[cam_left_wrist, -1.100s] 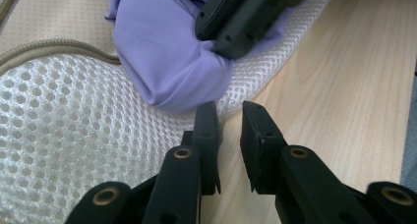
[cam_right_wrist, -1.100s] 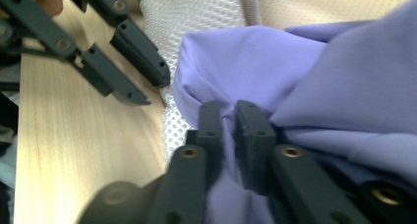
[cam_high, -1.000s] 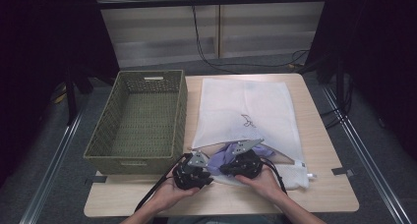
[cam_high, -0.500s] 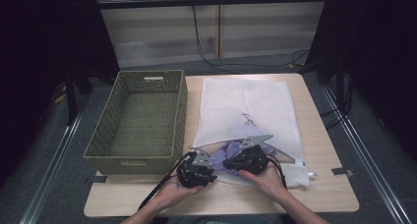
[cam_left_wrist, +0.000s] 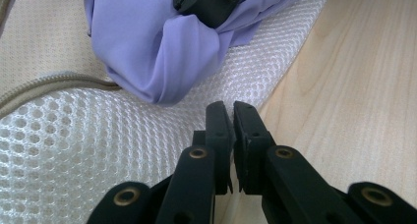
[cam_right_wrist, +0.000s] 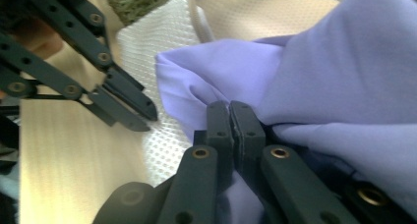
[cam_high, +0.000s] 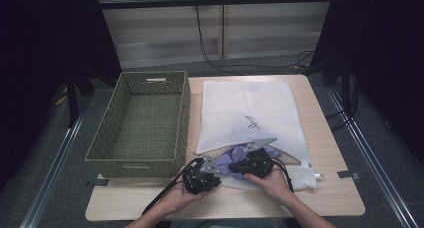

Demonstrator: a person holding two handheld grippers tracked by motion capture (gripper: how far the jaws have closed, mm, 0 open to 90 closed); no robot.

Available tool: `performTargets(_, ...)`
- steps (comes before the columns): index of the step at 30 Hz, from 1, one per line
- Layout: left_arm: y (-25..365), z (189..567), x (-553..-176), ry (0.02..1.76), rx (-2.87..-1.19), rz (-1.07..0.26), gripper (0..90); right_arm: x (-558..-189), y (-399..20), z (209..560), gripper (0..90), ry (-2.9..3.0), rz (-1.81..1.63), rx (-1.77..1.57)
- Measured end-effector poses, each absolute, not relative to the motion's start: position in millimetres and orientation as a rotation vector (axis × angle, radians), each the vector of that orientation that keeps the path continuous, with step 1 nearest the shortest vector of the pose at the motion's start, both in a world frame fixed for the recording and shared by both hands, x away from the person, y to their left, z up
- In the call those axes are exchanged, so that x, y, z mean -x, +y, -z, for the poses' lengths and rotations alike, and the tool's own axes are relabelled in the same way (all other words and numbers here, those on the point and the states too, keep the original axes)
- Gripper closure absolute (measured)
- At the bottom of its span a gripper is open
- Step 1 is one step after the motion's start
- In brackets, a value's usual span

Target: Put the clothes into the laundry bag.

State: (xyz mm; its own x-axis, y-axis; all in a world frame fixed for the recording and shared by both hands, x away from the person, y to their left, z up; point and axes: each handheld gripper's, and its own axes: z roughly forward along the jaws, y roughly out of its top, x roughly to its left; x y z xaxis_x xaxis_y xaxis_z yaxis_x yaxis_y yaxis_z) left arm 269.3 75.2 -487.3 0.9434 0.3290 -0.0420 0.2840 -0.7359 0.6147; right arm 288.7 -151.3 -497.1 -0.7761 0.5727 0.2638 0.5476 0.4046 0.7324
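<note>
A white mesh laundry bag [cam_high: 245, 108] lies flat on the wooden table, its near end open. A lavender cloth [cam_high: 227, 160] bulges out of that opening. My right gripper [cam_high: 231, 164] is shut on a fold of the lavender cloth [cam_right_wrist: 319, 86], its jaws [cam_right_wrist: 229, 106] buried in the fabric. My left gripper [cam_high: 216, 170] sits just left of it at the bag's near corner. Its jaws [cam_left_wrist: 232, 106] have just been closing and now pinch the edge of the mesh [cam_left_wrist: 74, 145], with a pale sliver of it between them.
A green woven basket [cam_high: 145, 123] stands empty on the left half of the table, close beside the bag. Bare table [cam_high: 325, 198] runs along the front edge and right side. Cables trail from both grippers toward the person's forearms.
Both hands stay almost where they were at the bag's opening. The left gripper has edged slightly right toward the mesh; the cloth still bulges from the bag.
</note>
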Motion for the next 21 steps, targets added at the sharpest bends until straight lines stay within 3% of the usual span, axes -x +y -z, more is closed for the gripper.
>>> performTargets(21,76,486,-271,0.401,-2.462,-0.083,85.8,-303,-157,497,87.2,2.563,-1.303,-1.110)
